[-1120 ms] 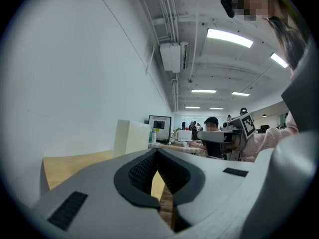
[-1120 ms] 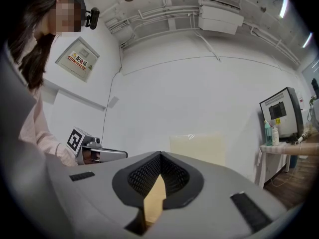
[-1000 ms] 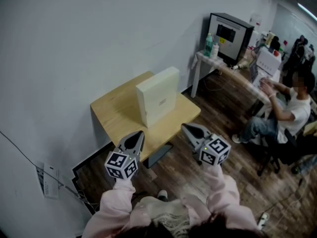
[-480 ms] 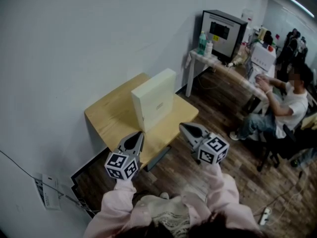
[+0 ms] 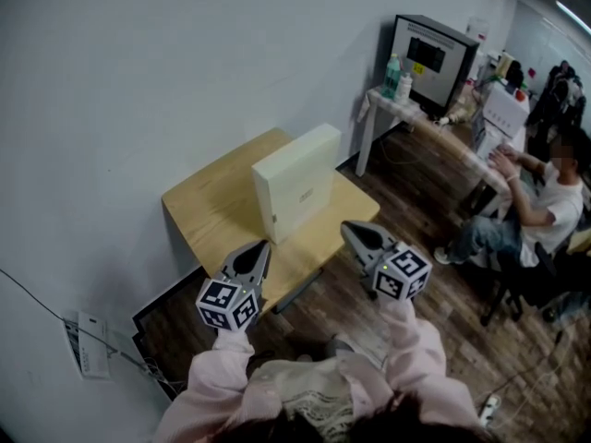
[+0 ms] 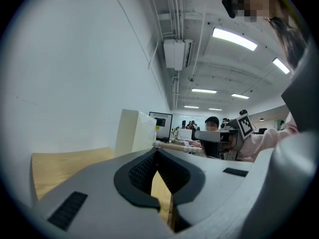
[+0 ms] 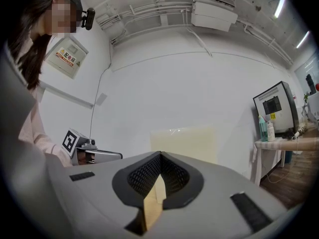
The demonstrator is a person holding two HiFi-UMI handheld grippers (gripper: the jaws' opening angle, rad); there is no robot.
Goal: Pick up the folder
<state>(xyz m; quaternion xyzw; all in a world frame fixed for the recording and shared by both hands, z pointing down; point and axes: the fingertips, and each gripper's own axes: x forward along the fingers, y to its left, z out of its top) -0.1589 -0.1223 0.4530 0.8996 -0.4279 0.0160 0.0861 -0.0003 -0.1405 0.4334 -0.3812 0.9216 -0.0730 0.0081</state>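
Left gripper (image 5: 259, 247) and right gripper (image 5: 351, 231) both clamped together on nothing, short of the upright folder (image 5: 297, 187).

The wall (image 5: 138, 81) closes off the far side beyond the tips. The wooden table (image 5: 208, 215) lies ahead, its near edge about under them. The cream folder stands ahead, between the two grippers' lines, touching neither. I judge the jaws must spread first, then come in on its broad faces from either side, where room looks free, gently lest it tip.

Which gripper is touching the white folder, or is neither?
Apart, both. The head view shows the left gripper and right gripper shut, short of the folder, with bare table showing between.
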